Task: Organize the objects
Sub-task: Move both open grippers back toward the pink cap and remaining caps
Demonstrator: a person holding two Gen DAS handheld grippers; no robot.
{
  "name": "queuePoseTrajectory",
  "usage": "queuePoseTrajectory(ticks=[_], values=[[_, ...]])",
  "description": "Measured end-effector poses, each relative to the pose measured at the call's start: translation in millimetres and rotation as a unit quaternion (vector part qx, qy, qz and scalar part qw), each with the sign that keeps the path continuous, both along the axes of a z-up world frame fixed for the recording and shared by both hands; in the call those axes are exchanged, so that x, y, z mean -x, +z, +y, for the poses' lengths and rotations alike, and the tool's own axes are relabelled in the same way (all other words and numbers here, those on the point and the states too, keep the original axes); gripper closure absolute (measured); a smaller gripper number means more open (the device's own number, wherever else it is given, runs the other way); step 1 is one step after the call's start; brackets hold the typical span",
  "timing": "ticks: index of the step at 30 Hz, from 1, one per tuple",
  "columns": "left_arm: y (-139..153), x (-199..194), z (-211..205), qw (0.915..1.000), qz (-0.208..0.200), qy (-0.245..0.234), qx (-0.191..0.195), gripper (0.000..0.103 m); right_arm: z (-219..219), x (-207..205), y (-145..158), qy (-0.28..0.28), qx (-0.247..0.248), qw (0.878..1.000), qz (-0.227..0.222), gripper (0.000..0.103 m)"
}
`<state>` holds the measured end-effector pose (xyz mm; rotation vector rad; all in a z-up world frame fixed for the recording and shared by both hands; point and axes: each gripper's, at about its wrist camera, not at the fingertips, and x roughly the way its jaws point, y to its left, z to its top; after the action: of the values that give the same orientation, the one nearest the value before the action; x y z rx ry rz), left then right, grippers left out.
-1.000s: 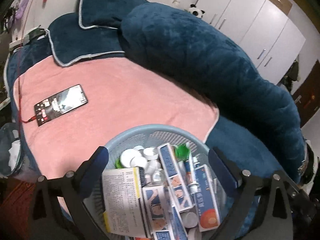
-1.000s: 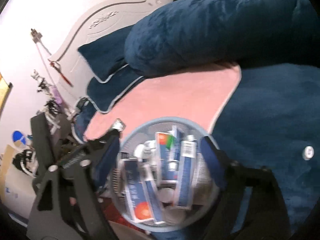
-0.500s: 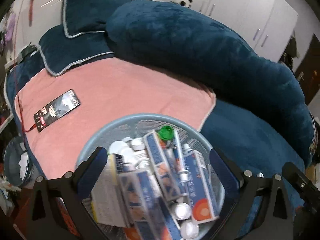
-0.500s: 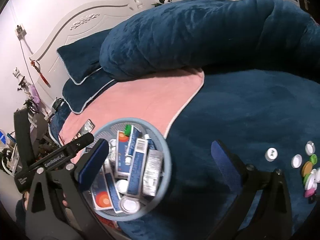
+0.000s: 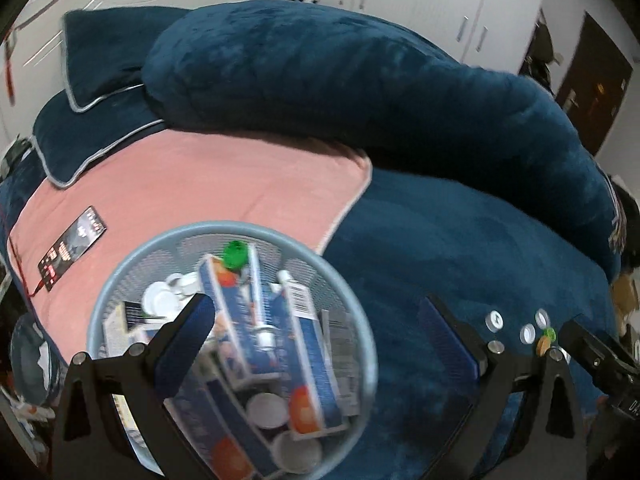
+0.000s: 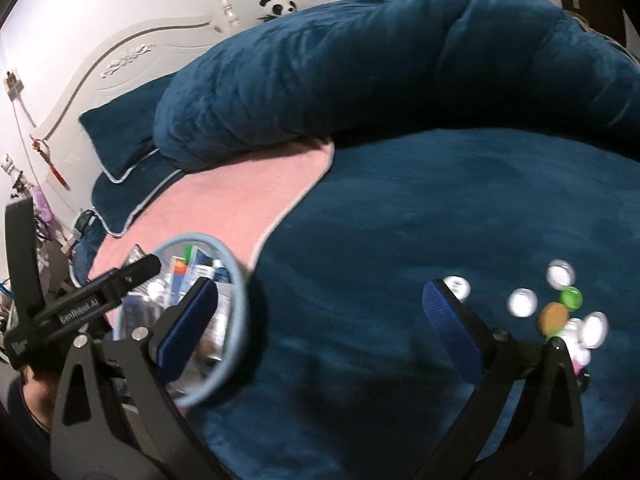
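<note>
1. The left wrist view showed the left gripper [image 5: 320, 332] with its two blue fingers [image 5: 186, 344] spread wide.
2. Nothing was pinched between those fingers. The left finger sat in front of the basket, and it could not be told if it touched the rim.
3. A round light blue mesh basket [image 5: 120, 276] sat low on the left, partly on the pink towel [image 5: 208, 184] and partly on the dark blue blanket [image 5: 460, 256].
4. The basket was full of blue and white boxes [image 5: 288, 340], a tube, white round lids and one green cap [image 5: 234, 256].
5. A dark phone [image 5: 72, 254] lay flat on the pink towel, left of the basket and apart from it.
6. A little group of bottle caps [image 5: 528, 332] lay on the blanket to the right, well apart from the basket.
7. In the right wrist view, the right gripper [image 6: 320, 324] also had its fingers [image 6: 448, 332] spread as wide as they go, with only blanket between them.
8. The same basket [image 6: 236, 300] was by its left finger, and the left gripper's black body reached in from the left.
9. The caps [image 6: 560, 304] were white, green, orange and pink, and they lay just past the right finger.
10. A big rolled blue quilt [image 6: 360, 68] lay across the back, with two blue pillows [image 6: 120, 148] beside it.
11. A small toy panda [image 6: 280, 6] sat on top of the white headboard.
</note>
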<state>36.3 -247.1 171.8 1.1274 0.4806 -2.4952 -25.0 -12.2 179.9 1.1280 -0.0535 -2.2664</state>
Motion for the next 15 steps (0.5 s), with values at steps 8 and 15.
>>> queuePoseTrajectory(ticks=[8, 15], values=[[-6, 27, 56, 0.9976, -0.013, -0.066, -0.018, 0.001, 62, 10, -13, -0.035, -0.022, 0.999, -0.005, 0.000], [-27, 56, 120, 0.9899, -0.049, -0.133, -0.008, 0.001, 143, 27, -35, -0.100, -0.057, 0.993, -0.021, 0.000]])
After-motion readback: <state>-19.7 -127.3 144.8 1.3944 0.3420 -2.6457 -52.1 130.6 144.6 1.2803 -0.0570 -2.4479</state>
